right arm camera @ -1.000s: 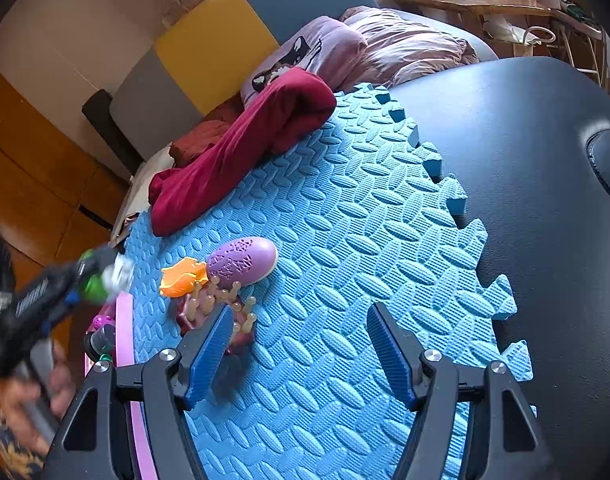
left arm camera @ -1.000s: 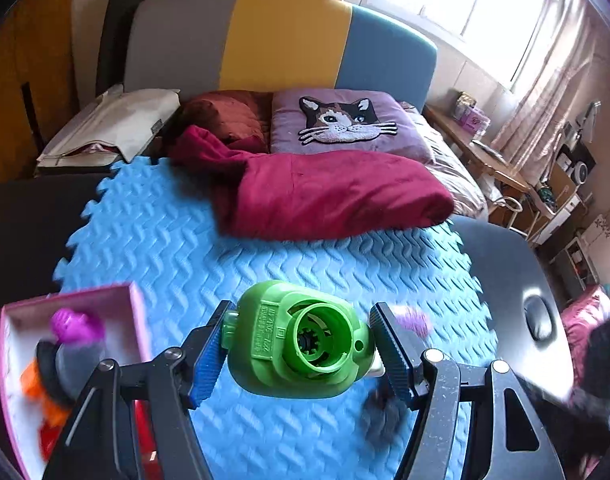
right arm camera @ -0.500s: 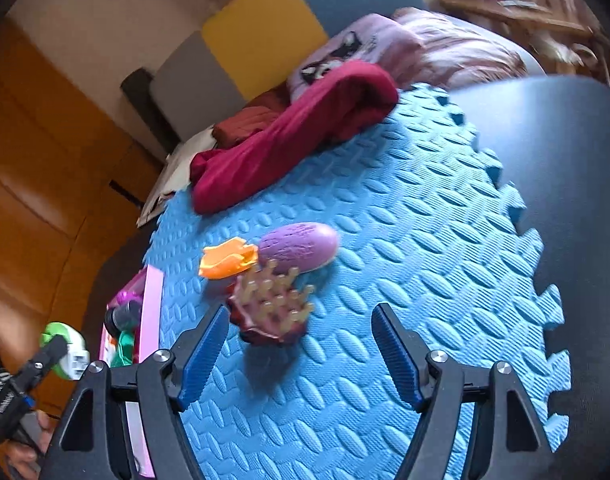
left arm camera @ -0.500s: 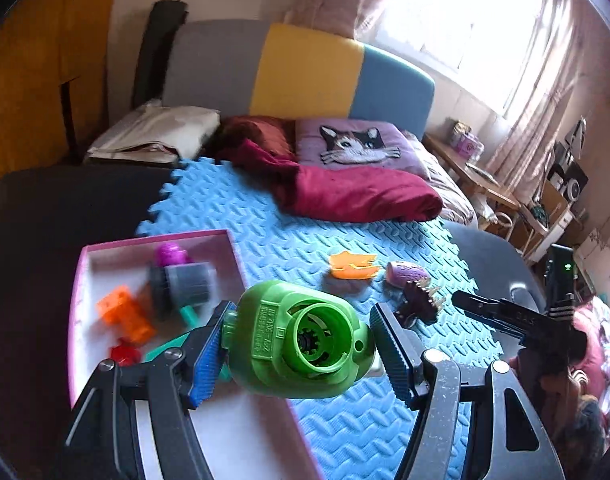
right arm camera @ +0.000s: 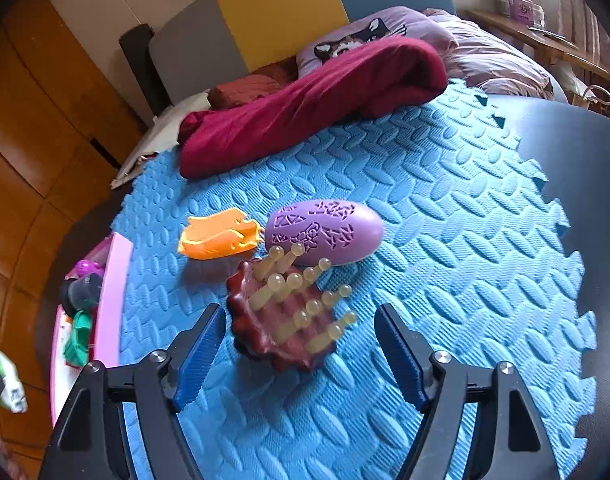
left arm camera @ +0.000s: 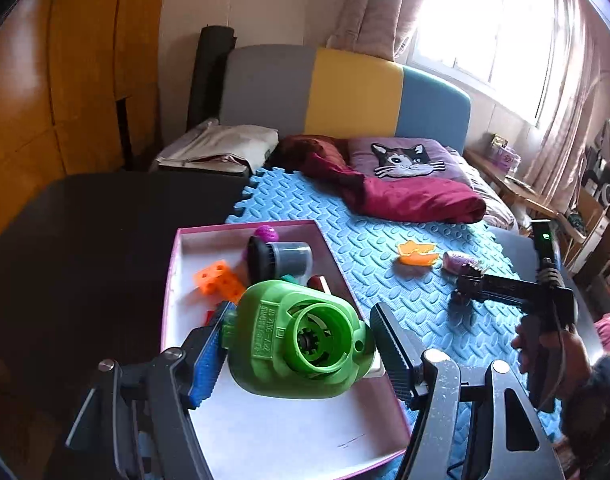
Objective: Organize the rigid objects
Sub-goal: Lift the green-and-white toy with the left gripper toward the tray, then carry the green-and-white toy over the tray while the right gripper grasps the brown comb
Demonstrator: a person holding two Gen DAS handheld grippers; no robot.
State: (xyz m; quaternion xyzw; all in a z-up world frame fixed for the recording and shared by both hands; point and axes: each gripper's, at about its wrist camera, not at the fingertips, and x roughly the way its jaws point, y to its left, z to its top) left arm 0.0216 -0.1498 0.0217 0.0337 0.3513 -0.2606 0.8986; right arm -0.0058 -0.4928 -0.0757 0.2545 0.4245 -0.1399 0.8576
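My left gripper (left arm camera: 301,348) is shut on a green plastic toy (left arm camera: 297,348) and holds it above the pink-rimmed white tray (left arm camera: 273,436). The tray holds an orange block (left arm camera: 219,280), a grey cylinder (left arm camera: 283,260) and a purple ball (left arm camera: 266,234). My right gripper (right arm camera: 301,348) is open, its jaws on either side of a dark red spiky brush (right arm camera: 289,320) on the blue foam mat (right arm camera: 445,240). A purple egg-shaped toy (right arm camera: 325,232) and an orange piece (right arm camera: 219,238) lie just beyond the brush. The right gripper also shows in the left wrist view (left arm camera: 471,282).
A dark red blanket (right arm camera: 313,104) and a cat pillow (left arm camera: 401,158) lie at the mat's far edge. The black table (left arm camera: 85,248) surrounds the mat. The tray's edge (right arm camera: 113,300) is left of the brush. A wooden wardrobe (left arm camera: 65,80) stands at the left.
My left gripper carried the green toy left and back until it is over the tray. My right gripper moved in toward the spiky brush, which now sits between its open jaws.
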